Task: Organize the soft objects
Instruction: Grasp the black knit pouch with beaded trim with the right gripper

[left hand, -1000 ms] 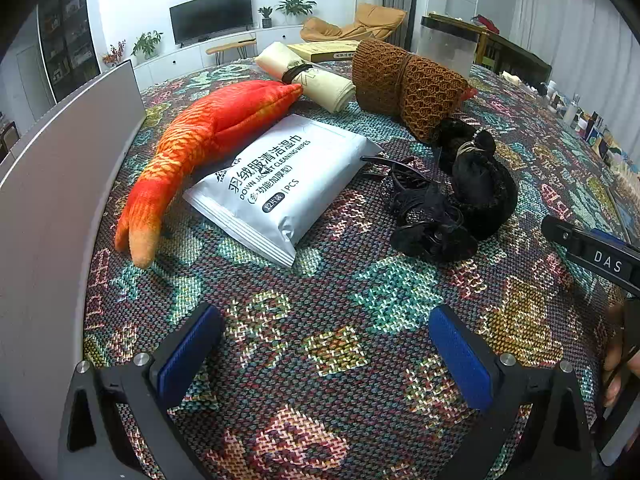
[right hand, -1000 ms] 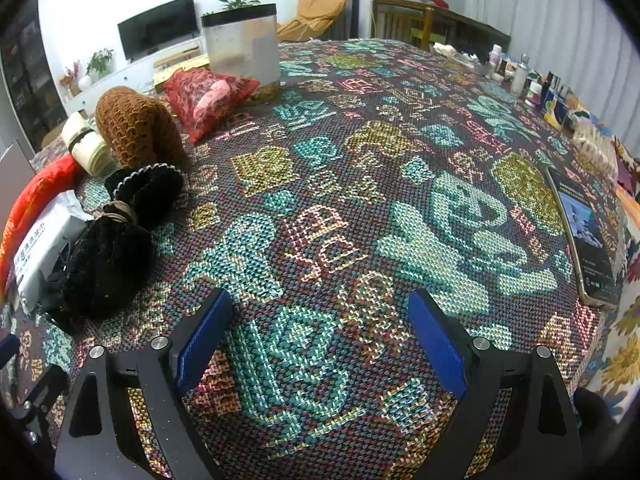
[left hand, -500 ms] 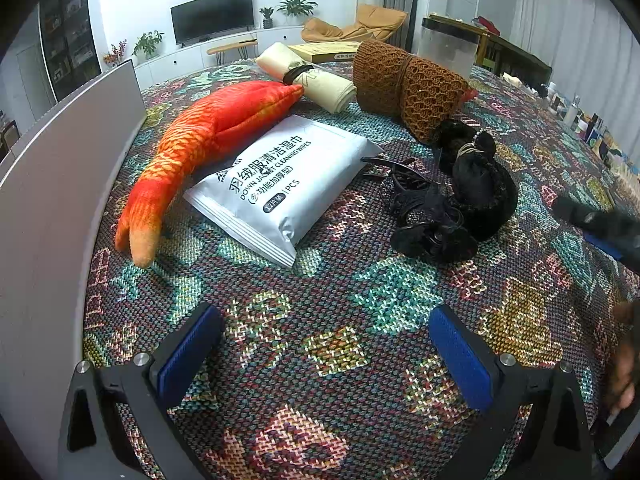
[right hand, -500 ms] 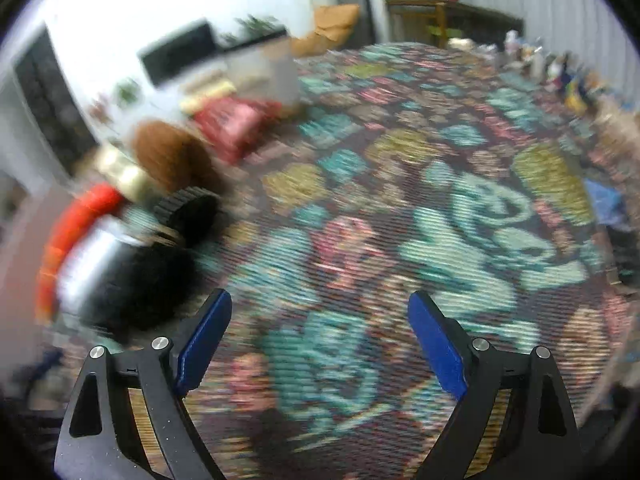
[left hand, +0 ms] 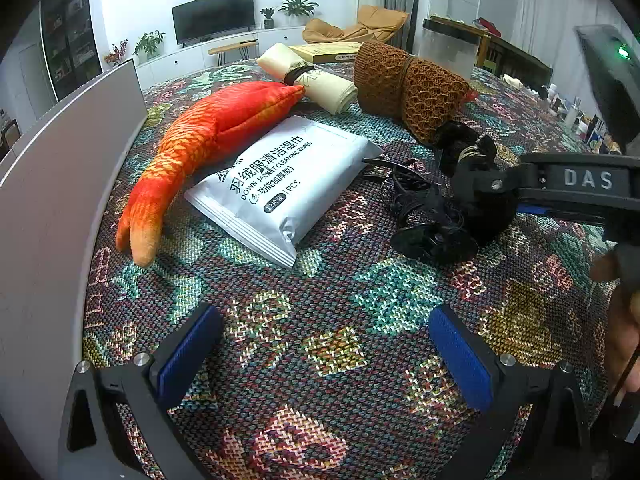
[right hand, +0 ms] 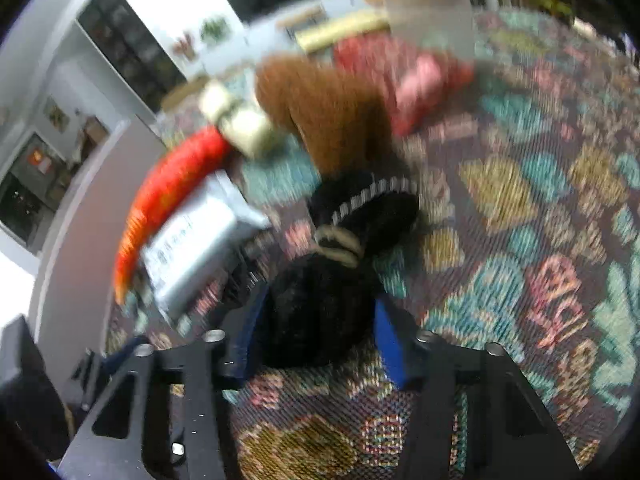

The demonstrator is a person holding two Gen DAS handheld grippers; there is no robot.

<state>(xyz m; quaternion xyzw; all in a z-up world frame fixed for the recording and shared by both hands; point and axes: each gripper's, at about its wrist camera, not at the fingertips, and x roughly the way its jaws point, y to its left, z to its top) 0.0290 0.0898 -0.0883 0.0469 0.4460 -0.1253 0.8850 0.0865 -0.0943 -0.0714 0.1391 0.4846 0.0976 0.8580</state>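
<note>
A black drawstring pouch point(right hand: 320, 304) lies on the patterned tablecloth point(left hand: 340, 340); it also shows in the left wrist view point(left hand: 486, 208). My right gripper point(right hand: 316, 328) has its blue pads on both sides of the pouch, closed around it. In the left wrist view the right gripper's arm point(left hand: 576, 184) reaches in from the right over the pouch. My left gripper point(left hand: 324, 356) is open and empty above bare cloth. An orange plush fish point(left hand: 208, 140), a white wipes pack point(left hand: 280, 180), a cream roll point(left hand: 308, 76) and a brown knitted bundle point(left hand: 408, 84) lie beyond.
A black tangle of cord point(left hand: 424, 216) lies beside the pouch. A grey panel point(left hand: 52, 184) stands along the table's left edge. A red mesh bag point(right hand: 404, 80) and a clear container point(right hand: 428, 12) sit at the back. Small bottles point(left hand: 576, 116) stand far right.
My right gripper swung left to the black pouch and narrowed its jaws around it. My left gripper has not moved.
</note>
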